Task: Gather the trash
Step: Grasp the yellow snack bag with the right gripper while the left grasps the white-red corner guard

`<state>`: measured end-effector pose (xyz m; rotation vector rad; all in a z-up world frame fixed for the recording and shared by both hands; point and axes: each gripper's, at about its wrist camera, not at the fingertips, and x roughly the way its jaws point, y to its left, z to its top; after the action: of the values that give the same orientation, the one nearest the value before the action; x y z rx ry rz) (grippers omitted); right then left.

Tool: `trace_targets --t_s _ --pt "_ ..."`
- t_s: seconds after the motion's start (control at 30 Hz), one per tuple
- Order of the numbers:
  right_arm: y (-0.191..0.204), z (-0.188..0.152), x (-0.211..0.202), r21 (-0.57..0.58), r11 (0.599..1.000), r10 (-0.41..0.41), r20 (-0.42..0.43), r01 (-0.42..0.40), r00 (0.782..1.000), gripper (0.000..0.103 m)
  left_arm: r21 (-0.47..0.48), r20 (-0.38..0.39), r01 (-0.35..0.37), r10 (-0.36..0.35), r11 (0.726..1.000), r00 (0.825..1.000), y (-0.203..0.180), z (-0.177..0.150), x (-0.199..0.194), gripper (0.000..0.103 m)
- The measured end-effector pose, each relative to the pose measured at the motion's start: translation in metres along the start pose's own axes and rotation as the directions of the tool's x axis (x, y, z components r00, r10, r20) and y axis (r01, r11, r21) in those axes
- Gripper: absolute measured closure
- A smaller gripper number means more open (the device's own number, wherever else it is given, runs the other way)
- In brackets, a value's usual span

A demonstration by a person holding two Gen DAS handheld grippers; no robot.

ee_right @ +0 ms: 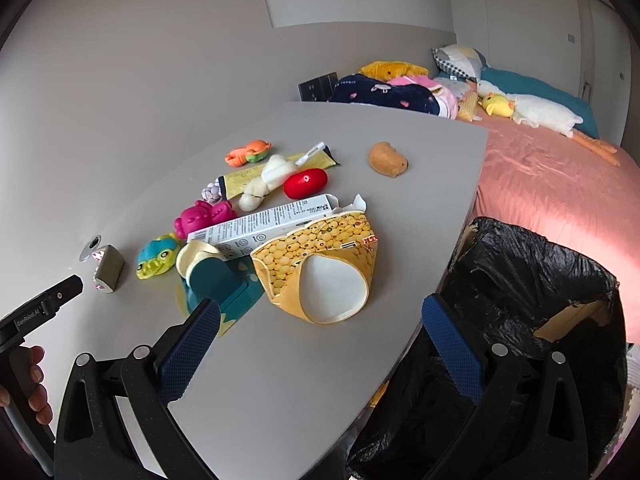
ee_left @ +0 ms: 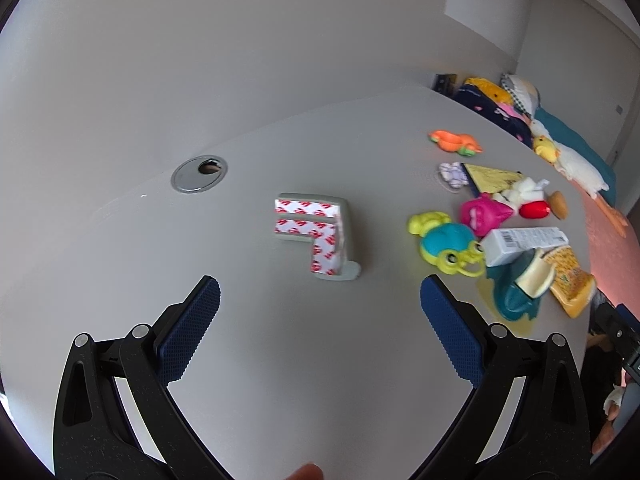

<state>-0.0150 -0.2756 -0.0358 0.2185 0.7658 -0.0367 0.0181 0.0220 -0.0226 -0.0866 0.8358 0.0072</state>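
On the grey table [ee_right: 280, 360] lies trash among toys: a crushed yellow paper cup [ee_right: 320, 268], a long white carton [ee_right: 264, 220], a teal and cream wrapper [ee_right: 216, 276], a yellow tube [ee_right: 280, 164]. A grey corner guard with red-printed tape [ee_left: 320, 232] lies ahead of my left gripper [ee_left: 320, 304], which is open and empty above the table. My right gripper [ee_right: 320, 320] is open and empty, just short of the yellow cup. A bin lined with a black bag [ee_right: 532, 304] stands at the table's right edge.
Toys lie among the trash: a green-blue frog [ee_right: 156, 258], a pink one [ee_right: 204, 216], a red egg shape [ee_right: 306, 183], an orange crab [ee_right: 248, 153], a brown plush [ee_right: 388, 160]. A cable hole [ee_left: 199, 174] sits near the wall. A pink bed [ee_right: 560, 184] lies beyond the table.
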Motion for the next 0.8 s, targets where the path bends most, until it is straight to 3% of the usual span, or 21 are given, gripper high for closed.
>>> trace_targets --t_s 0.27,0.57,0.73,0.8 --pt "-0.004 0.007 0.027 0.009 1.0 0.018 -0.037 -0.018 0.999 0.002 -0.031 -0.048 0.034 -0.035 0.999 0.998 0.005 0.007 0.022 0.006" --pt "-0.012 0.018 0.052 0.029 0.999 0.031 -0.056 -0.029 0.998 0.003 -0.018 -0.089 0.017 -0.019 1.0 0.996 -0.004 0.021 0.051 0.006" --pt "-0.013 0.017 0.063 0.019 1.0 0.026 -0.069 -0.025 0.997 0.013 -0.015 -0.121 0.001 -0.002 1.0 0.993 -0.005 0.023 0.064 0.015" --pt "-0.011 0.017 0.063 0.001 1.0 0.017 -0.067 -0.017 0.998 0.024 -0.014 -0.132 -0.001 -0.001 1.0 0.991 -0.004 0.024 0.068 0.019"
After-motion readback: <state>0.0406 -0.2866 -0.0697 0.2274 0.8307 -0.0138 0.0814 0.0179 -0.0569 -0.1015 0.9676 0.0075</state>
